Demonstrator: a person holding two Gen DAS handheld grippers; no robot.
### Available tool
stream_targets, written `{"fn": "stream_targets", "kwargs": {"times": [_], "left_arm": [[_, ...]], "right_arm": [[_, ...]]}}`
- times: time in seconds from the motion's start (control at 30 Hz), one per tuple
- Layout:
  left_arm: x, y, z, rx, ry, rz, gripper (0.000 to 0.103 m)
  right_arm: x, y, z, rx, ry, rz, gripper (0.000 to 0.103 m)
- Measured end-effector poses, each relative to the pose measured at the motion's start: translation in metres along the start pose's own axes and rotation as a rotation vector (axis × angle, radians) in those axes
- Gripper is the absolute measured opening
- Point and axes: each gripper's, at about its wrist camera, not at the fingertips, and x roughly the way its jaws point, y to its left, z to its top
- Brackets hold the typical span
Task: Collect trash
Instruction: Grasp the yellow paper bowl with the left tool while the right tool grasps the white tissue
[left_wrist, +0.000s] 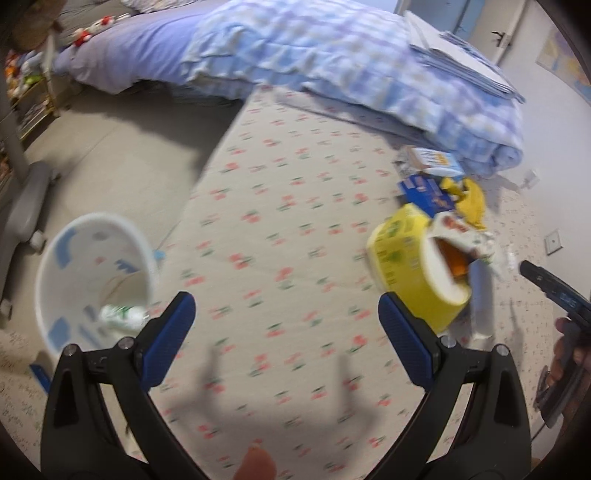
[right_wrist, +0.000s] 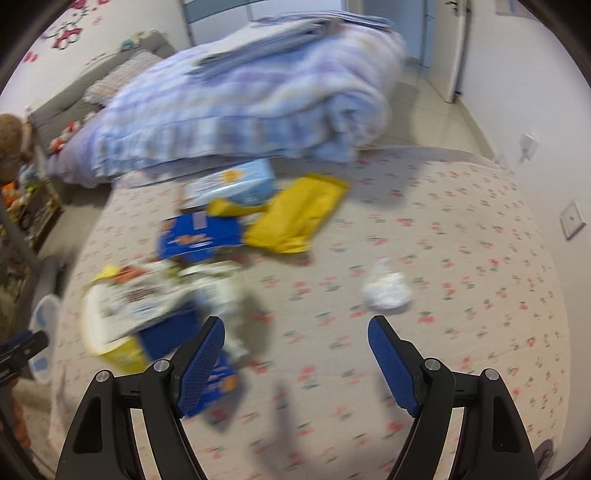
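Two grippers (left_wrist: 286, 314) (right_wrist: 295, 338) spread empty, cherry-print mat (left_wrist: 280, 206), trash pile (right_wrist: 207, 258), bed (left_wrist: 147, 51) behind.

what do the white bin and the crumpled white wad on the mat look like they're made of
Bin: likely plastic, smooth, slightly glossy, thin moulded rim. Wad: looks like tissue or thin plastic film, soft crumpled folds; blur leaves it open.

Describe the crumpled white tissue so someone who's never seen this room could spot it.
Start at the folded blue checked quilt on the cherry-print mat. Boxes and a yellow bag lie in front of it. The crumpled white tissue lies apart to their right, alone on bare mat.
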Motion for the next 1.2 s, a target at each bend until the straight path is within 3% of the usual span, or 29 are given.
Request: {"fn": "stream_targets", "kwargs": {"times": [0.17,0.3,0.43,0.57,0.67,0.73,0.8,0.9,1.2], "left_arm": [[0.016,-0.027,0.011,0.008,0.015,-0.086,0.095],[0.029,-0.043,0.015,0.004,0.018,-0.151,0.068],[0.031,-0.051,0.020,-0.001,-0.007,-0.186,0.054],[0.033,-0.058,0.020,0.015,0.017,-0.242,0.047],[0.033,-0.063,0.018,0.042,0.022,-0.257,0.040],[0.033,-0.065,0.018,0.047,0.020,-0.270,0.026],[0.032,-0.066,0.018,0.058,0.019,-0.260,0.022],[0.028,-0.068,0.017,0.075,0.013,-0.265,0.018],[-0.001,-0.056,0.014,0.119,-0.058,-0.205,0.016]], "right_arm": [[0.022,-0.041,0.007,0.097,0.020,-0.046,0.082],[0.038,-0.062,0.008,0.146,0.028,-0.069,0.082],[0.051,-0.071,0.010,0.168,0.029,-0.085,0.081],[0.062,-0.071,0.014,0.181,0.028,-0.078,0.080],[0.068,-0.066,0.017,0.163,0.028,-0.081,0.062],[0.073,-0.064,0.018,0.152,0.043,-0.073,0.041],[0.075,-0.061,0.018,0.133,0.053,-0.091,0.032],[0.071,-0.060,0.018,0.131,0.059,-0.077,0.026],[0.027,-0.042,0.014,0.090,0.011,-0.004,0.025]]}}
